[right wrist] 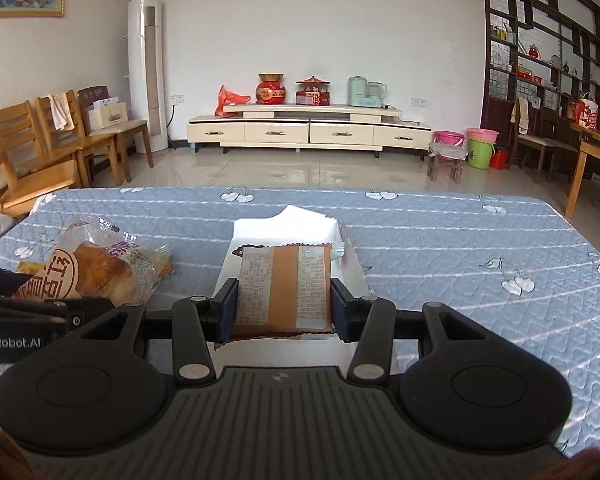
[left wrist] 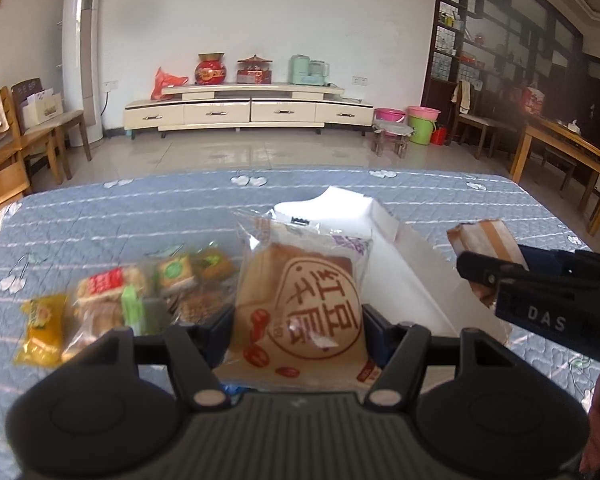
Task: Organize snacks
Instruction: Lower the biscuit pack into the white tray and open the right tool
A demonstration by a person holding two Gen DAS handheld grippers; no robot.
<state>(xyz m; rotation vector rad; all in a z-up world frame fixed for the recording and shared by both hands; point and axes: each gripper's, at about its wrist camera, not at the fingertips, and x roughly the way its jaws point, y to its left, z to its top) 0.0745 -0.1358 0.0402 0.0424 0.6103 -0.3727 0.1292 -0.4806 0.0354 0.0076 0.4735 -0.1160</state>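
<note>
My left gripper (left wrist: 298, 326) is shut on a clear-wrapped bread packet (left wrist: 300, 300) with a round red-brown label, held above the blue quilted table (left wrist: 100, 216). In the right wrist view my right gripper (right wrist: 284, 306) is shut on a flat brown snack packet (right wrist: 284, 286) with white printed panels, over an open white box (right wrist: 288, 224). The same bread packet (right wrist: 88, 268) shows at the left there, and the brown snack packet (left wrist: 486, 240) shows at the right of the left wrist view in the right gripper (left wrist: 496, 276). The white box (left wrist: 380, 248) lies behind the bread.
A heap of small wrapped snacks (left wrist: 140, 296) lies on the table left of the box, among them a yellow packet (left wrist: 44, 328). Wooden chairs (right wrist: 28, 152) stand off the table's left side, a wooden table (left wrist: 560, 148) off its right. Bare quilt (right wrist: 480, 248) stretches right of the box.
</note>
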